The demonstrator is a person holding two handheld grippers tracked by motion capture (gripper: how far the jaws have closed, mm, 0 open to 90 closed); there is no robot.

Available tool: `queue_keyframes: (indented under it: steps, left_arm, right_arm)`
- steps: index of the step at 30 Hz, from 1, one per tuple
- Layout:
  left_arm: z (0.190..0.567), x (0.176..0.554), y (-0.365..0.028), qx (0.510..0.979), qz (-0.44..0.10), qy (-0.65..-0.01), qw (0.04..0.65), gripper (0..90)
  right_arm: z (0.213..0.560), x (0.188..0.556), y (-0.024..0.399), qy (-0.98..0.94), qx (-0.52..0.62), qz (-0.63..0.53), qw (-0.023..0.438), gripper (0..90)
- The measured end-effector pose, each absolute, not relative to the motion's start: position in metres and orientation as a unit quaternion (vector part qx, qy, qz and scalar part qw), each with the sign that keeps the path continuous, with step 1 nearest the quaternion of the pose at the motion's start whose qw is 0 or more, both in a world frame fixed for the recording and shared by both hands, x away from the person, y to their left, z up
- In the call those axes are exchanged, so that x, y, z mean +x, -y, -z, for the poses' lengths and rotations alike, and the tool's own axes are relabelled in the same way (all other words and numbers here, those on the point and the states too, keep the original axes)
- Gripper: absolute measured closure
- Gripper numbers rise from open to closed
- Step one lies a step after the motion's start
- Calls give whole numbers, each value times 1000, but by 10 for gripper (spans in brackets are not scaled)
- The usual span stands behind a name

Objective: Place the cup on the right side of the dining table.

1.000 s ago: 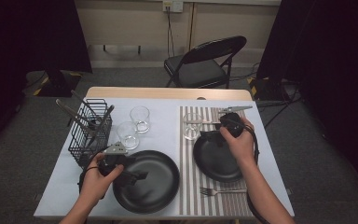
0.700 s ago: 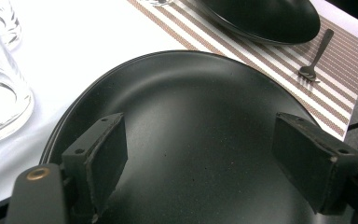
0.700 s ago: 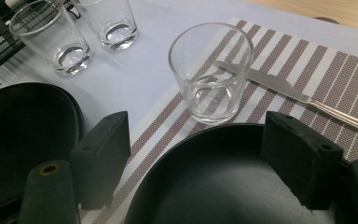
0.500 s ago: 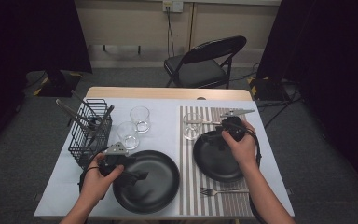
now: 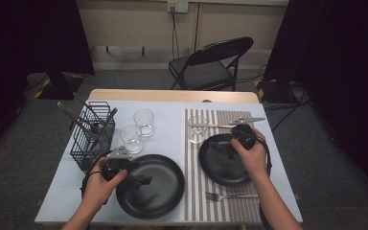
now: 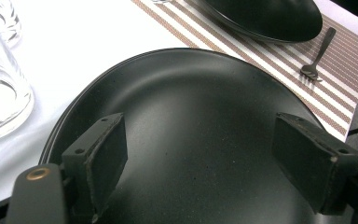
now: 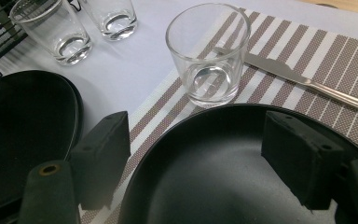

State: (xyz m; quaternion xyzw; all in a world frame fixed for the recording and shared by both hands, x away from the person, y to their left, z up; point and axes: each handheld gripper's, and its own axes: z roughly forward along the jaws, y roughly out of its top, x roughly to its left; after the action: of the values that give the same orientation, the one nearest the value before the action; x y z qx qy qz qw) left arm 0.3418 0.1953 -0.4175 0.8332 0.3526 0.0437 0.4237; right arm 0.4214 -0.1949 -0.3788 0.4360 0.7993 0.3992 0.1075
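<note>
Right gripper [image 5: 227,146] jaws wide, empty, hovering over black plate [image 5: 223,165] on striped mat [image 5: 220,191]. Glass [image 7: 208,53] just beyond plate rim. Risk: push forward, jaw clips glass, tips onto knife [image 7: 307,81].

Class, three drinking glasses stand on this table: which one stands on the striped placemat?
The glass beside the knife, just beyond the right-hand black plate; the other two glasses stand on the bare white tabletop.

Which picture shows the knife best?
The right gripper view: the knife lies close up on the striped mat behind the glass. The high view shows it small and far off. In the left gripper view I can't make it out.
</note>
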Motion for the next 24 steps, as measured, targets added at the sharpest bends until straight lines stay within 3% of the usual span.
queue_keyframes:
  steps: [24]
  left_arm:
    - [418,342,-194,833,-42,-353,423,184]
  right_arm:
    - [388,411,205,-798,437,-400,107,232]
